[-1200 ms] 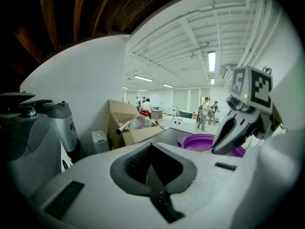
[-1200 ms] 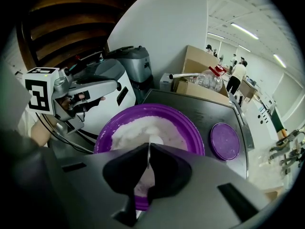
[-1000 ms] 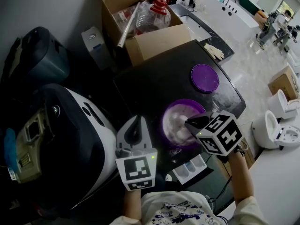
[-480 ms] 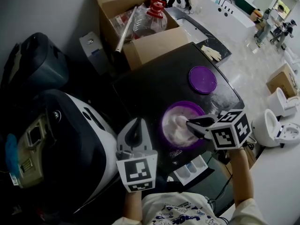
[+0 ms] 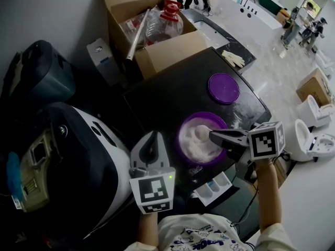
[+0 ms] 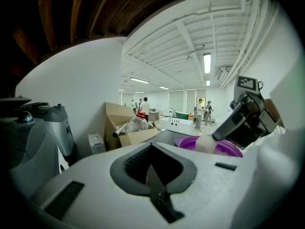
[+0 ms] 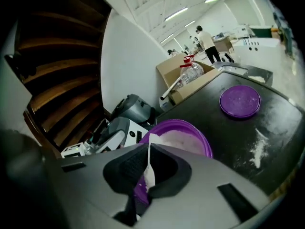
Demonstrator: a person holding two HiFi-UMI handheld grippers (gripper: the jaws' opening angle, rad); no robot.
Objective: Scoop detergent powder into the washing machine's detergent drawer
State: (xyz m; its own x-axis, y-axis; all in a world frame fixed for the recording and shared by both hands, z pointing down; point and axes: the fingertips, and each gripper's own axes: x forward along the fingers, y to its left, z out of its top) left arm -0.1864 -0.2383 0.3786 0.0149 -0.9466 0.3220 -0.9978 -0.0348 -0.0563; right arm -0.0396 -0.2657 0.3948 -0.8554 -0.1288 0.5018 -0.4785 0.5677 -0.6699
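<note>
A purple bowl [image 5: 201, 137] of white detergent powder stands on the black top [image 5: 172, 88]; it also shows as the bowl [image 7: 183, 137] in the right gripper view. My right gripper [image 5: 213, 135] reaches in from the right. It is shut on a white scoop handle [image 7: 148, 168]. The scoop's heaped end [image 6: 206, 143] hangs over the bowl's rim [image 6: 228, 148]. My left gripper [image 5: 152, 137], jaws shut and holding nothing [image 6: 151, 165], sits left of the bowl. The open white detergent drawer [image 5: 212, 188] lies below the bowl, near the front edge.
The bowl's purple lid [image 5: 224, 88] lies behind it, with spilled powder [image 5: 238, 120] to its right. A cardboard box [image 5: 157, 30] with a plastic bottle stands at the back. A white and black appliance [image 5: 89, 150] is at the left, toilets [image 5: 314, 140] at the right.
My right gripper has drawn back to the right and out of the bowl's middle, with the scoop still in it. The left gripper has stayed in place.
</note>
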